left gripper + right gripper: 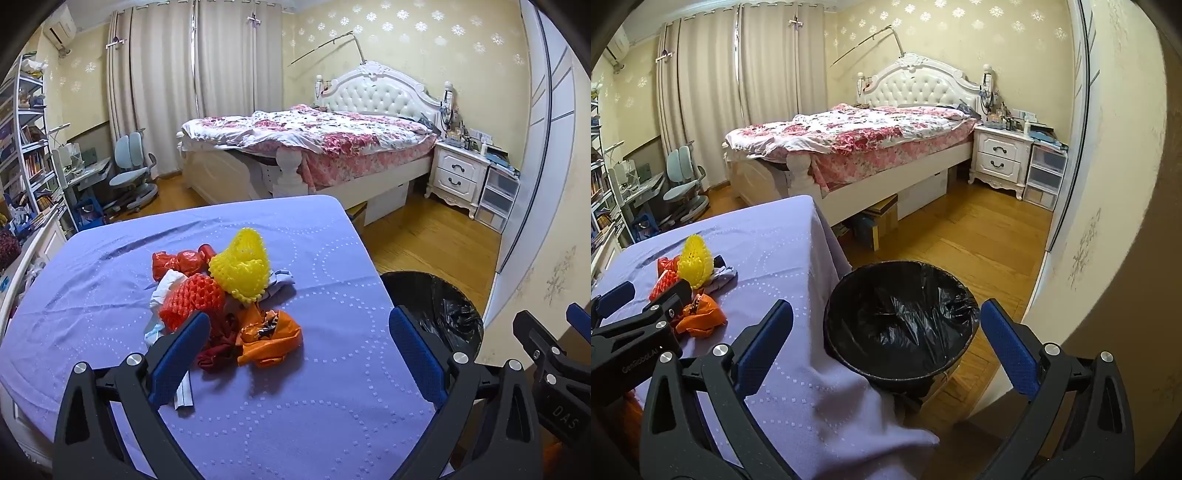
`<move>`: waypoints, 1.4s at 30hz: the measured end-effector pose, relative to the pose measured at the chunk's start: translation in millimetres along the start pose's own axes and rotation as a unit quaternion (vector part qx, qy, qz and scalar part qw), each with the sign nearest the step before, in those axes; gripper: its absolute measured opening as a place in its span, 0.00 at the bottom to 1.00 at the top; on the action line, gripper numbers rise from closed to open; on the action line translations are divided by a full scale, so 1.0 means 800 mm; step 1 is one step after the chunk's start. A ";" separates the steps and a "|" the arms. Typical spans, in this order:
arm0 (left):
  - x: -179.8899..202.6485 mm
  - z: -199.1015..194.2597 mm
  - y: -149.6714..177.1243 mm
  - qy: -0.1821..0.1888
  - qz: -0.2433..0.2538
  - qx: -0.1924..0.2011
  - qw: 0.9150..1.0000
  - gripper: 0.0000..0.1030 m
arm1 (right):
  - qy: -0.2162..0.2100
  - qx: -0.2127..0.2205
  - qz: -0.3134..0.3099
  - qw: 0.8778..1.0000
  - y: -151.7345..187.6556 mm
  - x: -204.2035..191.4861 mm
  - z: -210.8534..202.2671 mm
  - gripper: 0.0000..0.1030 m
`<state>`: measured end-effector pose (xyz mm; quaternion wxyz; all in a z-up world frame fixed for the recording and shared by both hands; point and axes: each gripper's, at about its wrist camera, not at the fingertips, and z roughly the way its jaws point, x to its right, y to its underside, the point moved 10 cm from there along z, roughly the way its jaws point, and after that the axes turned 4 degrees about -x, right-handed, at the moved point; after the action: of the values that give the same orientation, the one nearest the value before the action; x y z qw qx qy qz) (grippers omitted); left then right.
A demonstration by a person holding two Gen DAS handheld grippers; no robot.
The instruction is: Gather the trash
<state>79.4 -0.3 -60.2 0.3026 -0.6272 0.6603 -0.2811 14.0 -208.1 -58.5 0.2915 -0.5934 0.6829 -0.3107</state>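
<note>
A heap of trash lies on the purple-clothed table (pixel 295 406): a yellow foam net (pixel 242 267), a red foam net (pixel 192 297), an orange plastic bag (pixel 271 338), red wrappers (pixel 181 260) and white paper (pixel 164 288). My left gripper (pixel 299 332) is open and empty, just short of the heap. A black-lined trash bin (pixel 901 317) stands on the floor at the table's right edge, also in the left wrist view (pixel 439 314). My right gripper (pixel 886 321) is open and empty, above the bin's near rim. The heap shows in the right wrist view (pixel 698 284).
A bed (pixel 314 144) with a floral cover stands beyond the table. A white nightstand (pixel 458 173) is at its right. A blue chair (pixel 129 170), desk and bookshelf (pixel 26 147) are at the left. Wooden floor (pixel 960 240) lies between bin and bed. A wall (pixel 1108 184) is close right.
</note>
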 end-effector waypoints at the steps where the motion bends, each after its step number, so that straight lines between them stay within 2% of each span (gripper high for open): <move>1: 0.000 0.000 0.000 -0.003 0.002 0.002 1.000 0.94 | 0.003 0.003 -0.002 1.000 -0.001 -0.003 -0.004 0.96; 2: 0.001 -0.001 0.000 0.007 -0.004 0.001 1.000 0.94 | 0.004 0.010 0.001 1.000 0.001 -0.002 -0.008 0.96; 14: 0.004 -0.010 0.001 0.002 0.005 0.006 1.000 0.94 | 0.004 -0.010 0.021 1.000 0.011 0.022 0.004 0.96; 42: 0.010 -0.008 0.002 0.001 0.011 0.007 1.000 0.94 | 0.007 -0.014 0.026 1.000 0.012 0.026 0.001 0.96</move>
<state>73.2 -8.1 -57.9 0.3096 -0.6173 0.6656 -0.2830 6.1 -227.7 -67.2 0.2862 -0.5774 0.7043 -0.2978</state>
